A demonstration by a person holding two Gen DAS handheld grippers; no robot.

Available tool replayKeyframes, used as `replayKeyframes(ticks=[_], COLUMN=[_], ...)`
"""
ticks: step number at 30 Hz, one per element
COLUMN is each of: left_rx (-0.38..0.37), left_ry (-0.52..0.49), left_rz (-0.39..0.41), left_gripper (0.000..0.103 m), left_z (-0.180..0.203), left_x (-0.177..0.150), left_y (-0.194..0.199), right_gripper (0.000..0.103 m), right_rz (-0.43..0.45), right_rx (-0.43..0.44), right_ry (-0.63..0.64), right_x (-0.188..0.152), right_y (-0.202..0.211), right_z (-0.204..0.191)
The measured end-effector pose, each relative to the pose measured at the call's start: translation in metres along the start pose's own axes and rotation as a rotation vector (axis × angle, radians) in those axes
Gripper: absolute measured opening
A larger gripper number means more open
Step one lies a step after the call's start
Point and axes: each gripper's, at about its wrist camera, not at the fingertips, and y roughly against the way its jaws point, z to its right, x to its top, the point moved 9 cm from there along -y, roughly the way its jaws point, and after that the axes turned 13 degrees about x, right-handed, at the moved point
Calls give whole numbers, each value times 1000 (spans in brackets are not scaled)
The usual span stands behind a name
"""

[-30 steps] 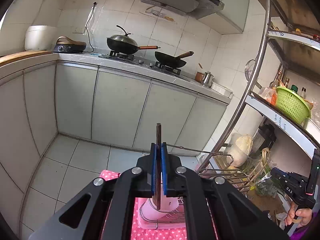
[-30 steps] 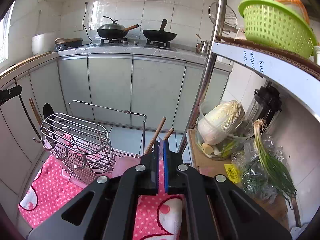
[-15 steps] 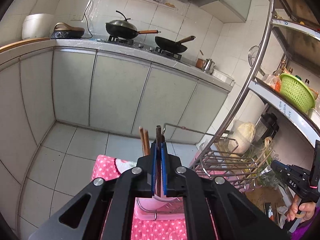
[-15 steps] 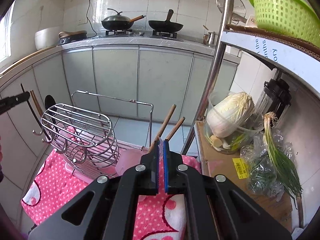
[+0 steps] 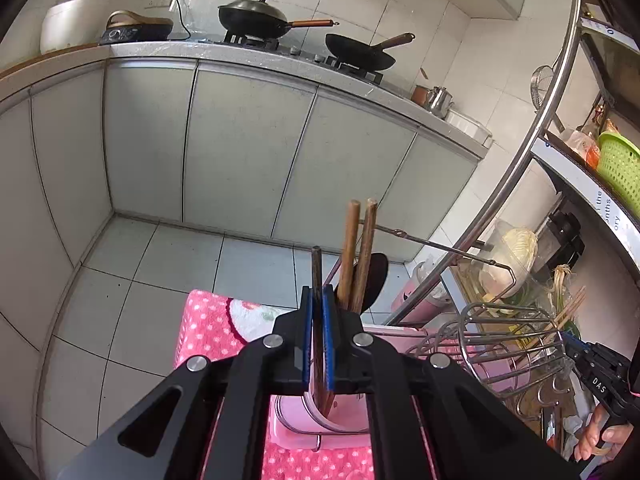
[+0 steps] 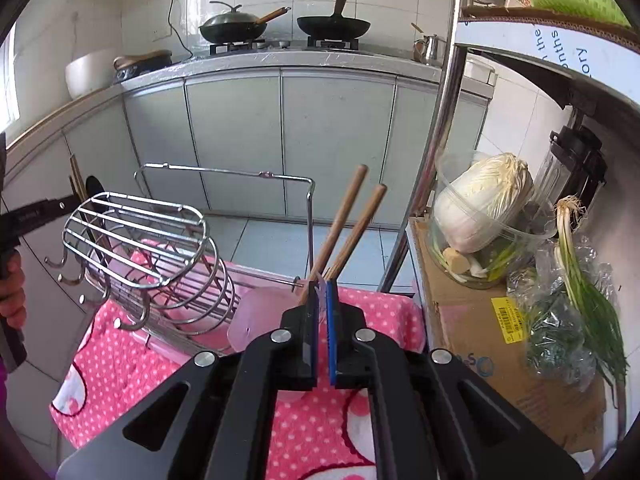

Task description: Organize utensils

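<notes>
My left gripper (image 5: 317,300) is shut on a dark wooden chopstick (image 5: 316,268). The chopstick's lower end reaches into a pink holder (image 5: 344,420) beneath the jaws. Two lighter chopsticks (image 5: 358,248) and a black spoon (image 5: 378,276) stand just right of it. My right gripper (image 6: 322,292) is shut. Right behind its tips a translucent pink cup (image 6: 256,316) holds two light chopsticks (image 6: 348,220). A sliver of the cup's rim shows at the pads; I cannot tell whether it is pinched. The wire utensil basket (image 6: 148,248) stands left of the cup.
A pink dotted cloth (image 6: 120,364) lies under the rack. A steel shelf post (image 6: 436,128) rises at the right. Beside it are a cardboard box (image 6: 472,320), a bowl with cabbage (image 6: 484,200) and green onions (image 6: 592,280). Grey cabinets (image 5: 240,148) and tiled floor lie beyond.
The left gripper has come down with the dark chopstick towards the pink holder, and the light chopsticks and spoon now show beside it. The right gripper has sunk a little nearer the pink cup.
</notes>
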Motion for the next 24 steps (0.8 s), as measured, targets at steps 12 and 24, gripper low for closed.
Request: replayKeyframes(ticks=[12,24], left_rx=[-2,-14], left_ry=[52,57], left_rz=[6,40], left_gripper=[22,28], left_z=[-22,-38], left_x=[-2,-13], left_y=[13,65], right_gripper=[34,34], right_rz=[-13,53], right_rx=[80,98], right_ry=[-102,-126], right_x=[-9,-29], right_y=[0,43], right_z=[9,-4])
